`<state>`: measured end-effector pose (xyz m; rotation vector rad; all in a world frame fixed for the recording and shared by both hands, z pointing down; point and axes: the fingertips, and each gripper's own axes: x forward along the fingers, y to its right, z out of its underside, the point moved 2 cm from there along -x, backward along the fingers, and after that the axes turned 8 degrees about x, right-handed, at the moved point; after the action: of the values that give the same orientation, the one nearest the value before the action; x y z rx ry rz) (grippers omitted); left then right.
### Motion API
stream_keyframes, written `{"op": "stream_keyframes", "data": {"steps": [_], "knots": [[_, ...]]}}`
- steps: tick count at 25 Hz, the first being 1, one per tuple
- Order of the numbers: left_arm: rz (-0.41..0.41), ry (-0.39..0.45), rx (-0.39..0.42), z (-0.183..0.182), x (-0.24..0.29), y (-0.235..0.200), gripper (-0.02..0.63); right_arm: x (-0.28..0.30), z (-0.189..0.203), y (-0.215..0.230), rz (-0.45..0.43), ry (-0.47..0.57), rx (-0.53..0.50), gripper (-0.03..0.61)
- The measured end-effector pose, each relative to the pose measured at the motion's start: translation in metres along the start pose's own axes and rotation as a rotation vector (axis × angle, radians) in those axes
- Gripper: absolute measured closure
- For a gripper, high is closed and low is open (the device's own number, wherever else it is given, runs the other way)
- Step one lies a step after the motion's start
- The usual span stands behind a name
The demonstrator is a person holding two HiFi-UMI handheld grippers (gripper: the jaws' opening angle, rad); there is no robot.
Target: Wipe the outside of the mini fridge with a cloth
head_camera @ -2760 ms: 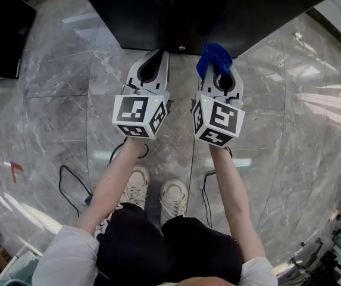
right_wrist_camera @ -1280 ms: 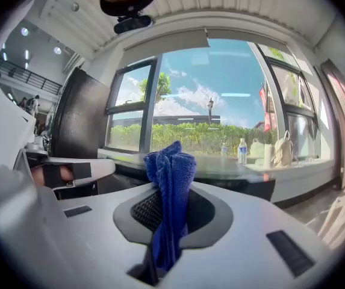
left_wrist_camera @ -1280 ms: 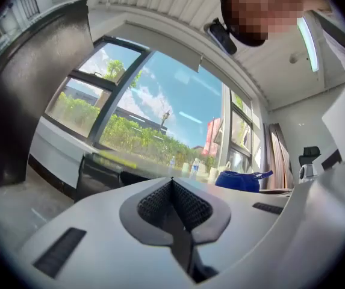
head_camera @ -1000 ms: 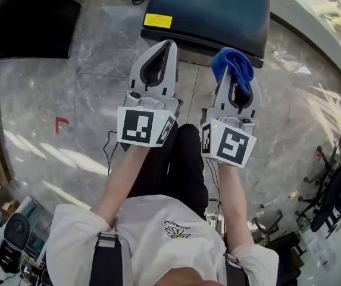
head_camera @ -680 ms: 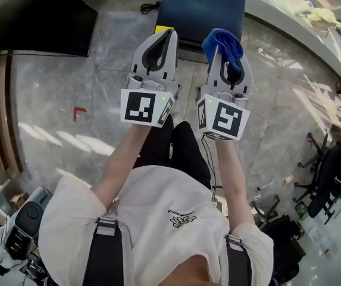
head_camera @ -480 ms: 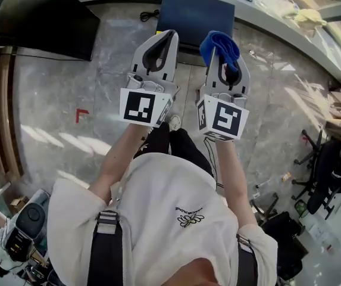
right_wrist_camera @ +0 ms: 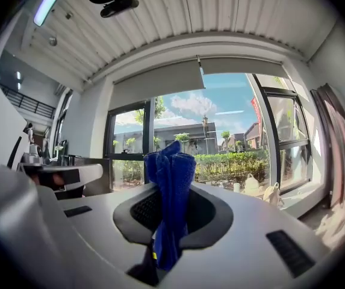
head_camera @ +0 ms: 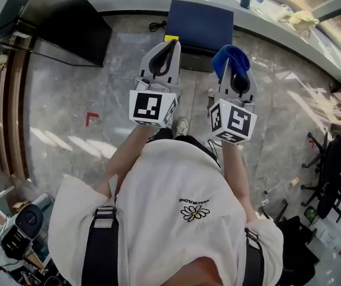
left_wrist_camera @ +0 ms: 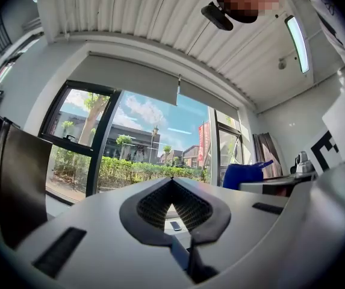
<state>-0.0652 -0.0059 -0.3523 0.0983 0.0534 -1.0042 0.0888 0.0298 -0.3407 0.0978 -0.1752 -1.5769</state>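
Right gripper [head_camera: 232, 65] clamped on the blue cloth [head_camera: 228, 53], which stands bunched upright between my jaws. Left gripper [head_camera: 171, 46] closed, nothing in it. Mini fridge [head_camera: 201, 18] sits on the floor [head_camera: 69, 112] ahead, well apart from both.

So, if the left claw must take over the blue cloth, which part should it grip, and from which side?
Probably the bunched top of the blue cloth, which stands free past the tips of the right claw; lower down it is pinched. The left claw, shut and empty, is beside it, so open it and come from the left.
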Motion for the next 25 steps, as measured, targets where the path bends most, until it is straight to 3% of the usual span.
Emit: {"op": "stream_keyframes", "data": {"steps": [6,11,25], "knots": [[0.012,0.002,0.014,0.005,-0.028,0.020,0.609,-0.033,-0.002,-0.012,-0.037,0.030,-0.025,0.514],[0.033,-0.001,0.025,-0.004,-0.047,0.032,0.609,-0.055,0.001,-0.021,-0.055,0.020,0.029,0.514],[-0.003,0.025,0.059,-0.001,-0.065,0.013,0.609,-0.055,0.012,-0.056,-0.126,0.019,-0.010,0.514]]}}
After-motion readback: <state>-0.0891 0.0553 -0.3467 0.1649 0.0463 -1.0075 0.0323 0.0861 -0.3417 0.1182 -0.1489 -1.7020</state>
